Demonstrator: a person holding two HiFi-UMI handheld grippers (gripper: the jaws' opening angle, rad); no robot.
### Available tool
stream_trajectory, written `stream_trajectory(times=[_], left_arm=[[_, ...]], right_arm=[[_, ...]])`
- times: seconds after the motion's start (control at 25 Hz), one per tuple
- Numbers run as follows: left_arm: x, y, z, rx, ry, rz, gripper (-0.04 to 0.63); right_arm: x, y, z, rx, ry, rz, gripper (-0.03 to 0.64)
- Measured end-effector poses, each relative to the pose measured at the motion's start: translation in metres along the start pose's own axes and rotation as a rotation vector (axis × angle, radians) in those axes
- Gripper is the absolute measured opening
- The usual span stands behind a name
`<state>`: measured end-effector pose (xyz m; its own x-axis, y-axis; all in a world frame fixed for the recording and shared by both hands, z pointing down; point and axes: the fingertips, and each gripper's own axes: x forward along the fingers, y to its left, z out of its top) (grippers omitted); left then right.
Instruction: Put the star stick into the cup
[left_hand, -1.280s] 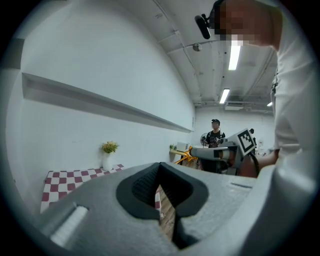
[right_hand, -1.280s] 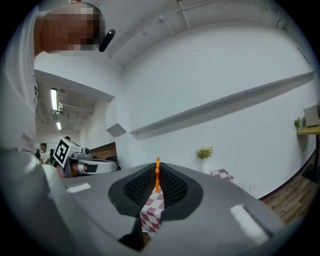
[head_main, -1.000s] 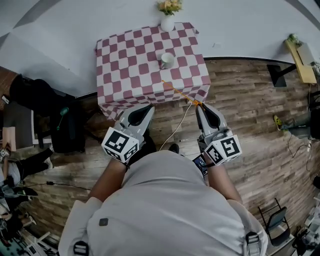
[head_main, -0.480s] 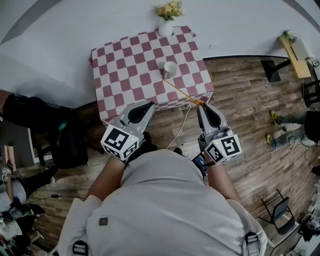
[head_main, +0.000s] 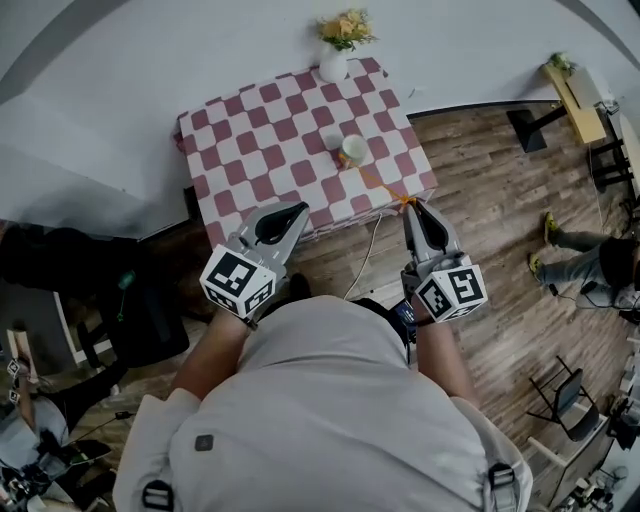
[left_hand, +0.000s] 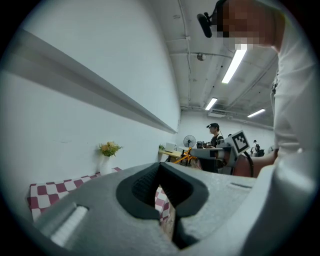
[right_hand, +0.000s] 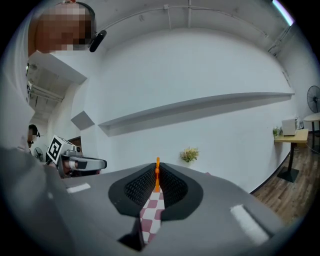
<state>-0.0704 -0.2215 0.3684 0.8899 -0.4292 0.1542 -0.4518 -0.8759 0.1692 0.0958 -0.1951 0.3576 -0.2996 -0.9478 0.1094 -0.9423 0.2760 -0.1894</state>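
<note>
Counting from the head view: one table (head_main: 260, 130) under a pink-and-white checkered cloth, one small round white cup (head_main: 352, 150) a bit toward 3 o'clock from its middle, one white vase (head_main: 335, 62) of yellow flowers at the 12 o'clock edge, and two grey grippers. Right gripper (head_main: 411, 204) is clamped on the one star stick (head_main: 385, 183), a thin orange rod running toward 10 o'clock until its far end meets the cup — can't tell if it's inside. Left gripper (head_main: 296, 208) hangs at the table's 6 o'clock edge, ribbed black pads pinched together on nothing.
</note>
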Motion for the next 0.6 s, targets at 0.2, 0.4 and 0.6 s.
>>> stream_trajectory(times=[0.2, 0.4, 0.6], left_arm=[[-0.006, 0.019, -0.002, -0.004, 0.004, -0.037, 0.003], [-0.001, 0.031, -0.005, -0.018, 0.011, -0.050, 0.002], [0.010, 0.039, -0.004, -0.014, 0.018, -0.031, 0.003]], right_arm=[[0.013, 0.008, -0.001, -0.011, -0.003, -0.051, 0.028], [0.019, 0.001, -0.008, -0.013, 0.017, -0.078, 0.028], [0.030, -0.021, -0.013, -0.016, 0.041, -0.077, 0.028]])
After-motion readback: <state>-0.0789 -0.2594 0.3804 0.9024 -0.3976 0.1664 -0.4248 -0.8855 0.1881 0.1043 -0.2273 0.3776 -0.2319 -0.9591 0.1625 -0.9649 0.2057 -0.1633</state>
